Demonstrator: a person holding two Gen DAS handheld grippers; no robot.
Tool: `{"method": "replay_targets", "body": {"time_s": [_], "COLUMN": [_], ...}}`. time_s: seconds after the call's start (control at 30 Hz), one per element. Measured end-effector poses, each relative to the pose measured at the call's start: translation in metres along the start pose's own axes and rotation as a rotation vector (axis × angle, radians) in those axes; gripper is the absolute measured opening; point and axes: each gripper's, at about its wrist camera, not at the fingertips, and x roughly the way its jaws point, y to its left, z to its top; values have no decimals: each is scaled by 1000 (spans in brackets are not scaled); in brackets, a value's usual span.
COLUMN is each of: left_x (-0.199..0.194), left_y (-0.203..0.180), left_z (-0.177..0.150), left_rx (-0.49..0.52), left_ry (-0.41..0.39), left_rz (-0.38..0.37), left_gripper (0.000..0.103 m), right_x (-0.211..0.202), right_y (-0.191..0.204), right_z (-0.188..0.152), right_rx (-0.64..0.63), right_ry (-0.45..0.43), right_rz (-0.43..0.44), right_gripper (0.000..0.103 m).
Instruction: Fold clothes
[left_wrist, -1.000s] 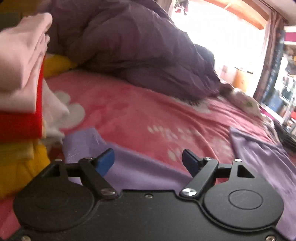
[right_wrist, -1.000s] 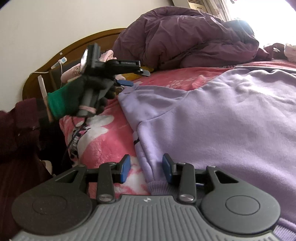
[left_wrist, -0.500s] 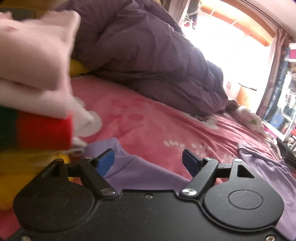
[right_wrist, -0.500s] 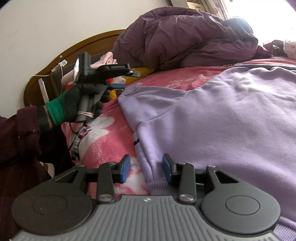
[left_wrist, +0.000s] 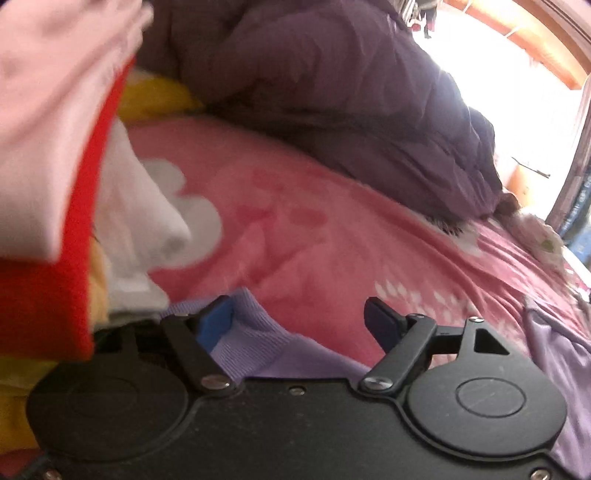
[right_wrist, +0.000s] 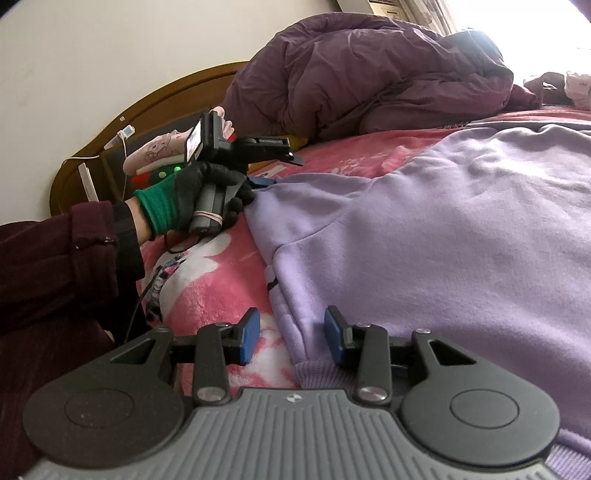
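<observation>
A lilac sweatshirt (right_wrist: 424, 236) lies spread on the pink blanket (right_wrist: 207, 291). My right gripper (right_wrist: 290, 334) is open, its jaws on either side of the sweatshirt's lower hem corner. My left gripper (left_wrist: 299, 321) is open, with the ribbed lilac edge (left_wrist: 255, 336) of the sweatshirt between its jaws beside the left finger. The left gripper also shows in the right wrist view (right_wrist: 273, 170), low over the sweatshirt's far corner, held by a gloved hand (right_wrist: 192, 199).
A stack of folded clothes (left_wrist: 48, 177), pink, red, white and yellow, stands close on the left of the left gripper. A crumpled purple duvet (right_wrist: 369, 74) lies at the head of the bed by the wooden headboard (right_wrist: 155, 107). A bright window lies beyond.
My left gripper has dropped and moved in onto the sweatshirt's far corner, closer to the folded stack. My right gripper has stayed at the hem corner, still open.
</observation>
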Motion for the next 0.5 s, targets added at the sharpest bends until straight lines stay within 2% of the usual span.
{"method": "replay_targets", "body": {"time_s": [0.23, 0.4, 0.5], "left_x": [-63, -101, -105], "left_y": [-35, -102, -134], "left_z": [-16, -64, -104], "left_rx": [148, 384, 479], "left_ry": [-55, -28, 22], "left_rz": [-40, -50, -24], "left_gripper": [81, 81, 73], "right_x": [0, 0, 0], "right_y": [-2, 0, 6], "right_z": [-2, -2, 1], "right_rx": [16, 3, -16], "right_ry": [-12, -14, 1], "right_rz": [11, 1, -20], "right_gripper": [40, 40, 40]}}
